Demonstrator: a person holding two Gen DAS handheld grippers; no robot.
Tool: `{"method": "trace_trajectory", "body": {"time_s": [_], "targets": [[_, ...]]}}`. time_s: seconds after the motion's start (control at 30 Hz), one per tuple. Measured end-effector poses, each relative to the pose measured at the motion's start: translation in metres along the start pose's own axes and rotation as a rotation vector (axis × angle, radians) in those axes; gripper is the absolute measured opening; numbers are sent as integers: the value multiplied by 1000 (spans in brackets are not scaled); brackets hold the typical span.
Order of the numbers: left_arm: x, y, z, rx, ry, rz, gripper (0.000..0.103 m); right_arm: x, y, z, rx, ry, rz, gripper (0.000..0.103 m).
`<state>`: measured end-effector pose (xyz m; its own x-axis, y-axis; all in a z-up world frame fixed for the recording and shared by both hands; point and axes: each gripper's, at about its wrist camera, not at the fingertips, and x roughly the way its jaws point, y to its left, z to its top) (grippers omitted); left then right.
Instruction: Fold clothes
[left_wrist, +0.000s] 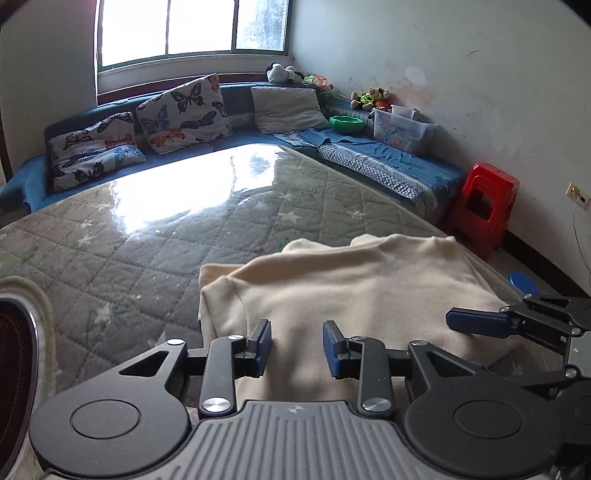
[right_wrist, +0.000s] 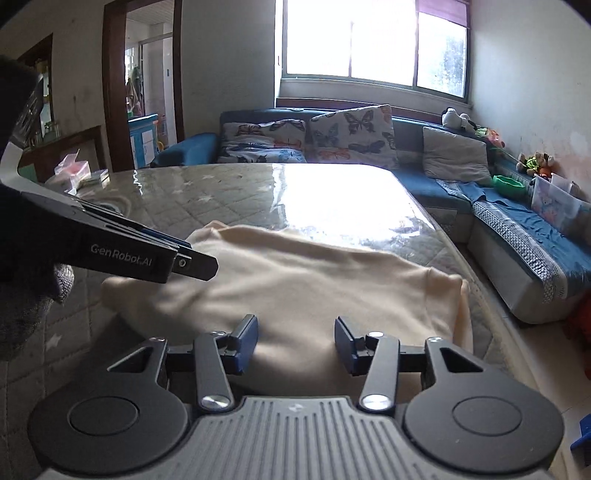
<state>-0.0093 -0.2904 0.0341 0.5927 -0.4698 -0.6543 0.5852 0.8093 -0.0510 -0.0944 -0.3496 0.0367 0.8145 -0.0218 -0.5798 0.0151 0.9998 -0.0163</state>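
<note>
A cream garment lies folded on the quilted table top, near its front right corner. My left gripper is open and empty, just above the garment's near edge. My right gripper is open and empty too, over the near edge of the same garment. The right gripper shows at the right of the left wrist view. The left gripper reaches in from the left of the right wrist view, above the garment's left side.
A blue corner sofa with butterfly cushions wraps the table's far side. A red stool stands at the right, off the table corner. A clear plastic bin and a green bowl sit on the sofa. A round dark object lies at the left edge.
</note>
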Motion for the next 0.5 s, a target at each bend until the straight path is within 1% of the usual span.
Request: {"method": "trace_trajectory", "body": {"time_s": [0.07,0.1,0.17,0.2,0.3,0.33,0.37,0.47,0.5], "targets": [[-4,-3,-6,14,1,14,42,-3,5,-5,-8,0,-16,50],[-7,-4,-8,23,-1,22,42,-7,6,-5,0,-6,-19,53],[-13,-6,-11,27,-2,31,49,-13,6,-4,18,-17,-23,57],[-16,-6,-12,22,-2,28,51,-15,4,-4,32,-21,-19,60],[-26,-6,-17,9,-2,22,56,-18,5,-6,38,-13,-33,64],[-29,-6,-19,6,0,23,58,-19,5,-8,43,-6,-36,71],[-32,-6,-22,3,2,24,60,-19,6,-9,48,1,-34,75],[-40,-6,-28,-1,1,32,67,-23,9,-15,62,10,-43,82],[-42,-7,-30,-1,0,35,68,-24,10,-16,65,11,-48,87]]}}
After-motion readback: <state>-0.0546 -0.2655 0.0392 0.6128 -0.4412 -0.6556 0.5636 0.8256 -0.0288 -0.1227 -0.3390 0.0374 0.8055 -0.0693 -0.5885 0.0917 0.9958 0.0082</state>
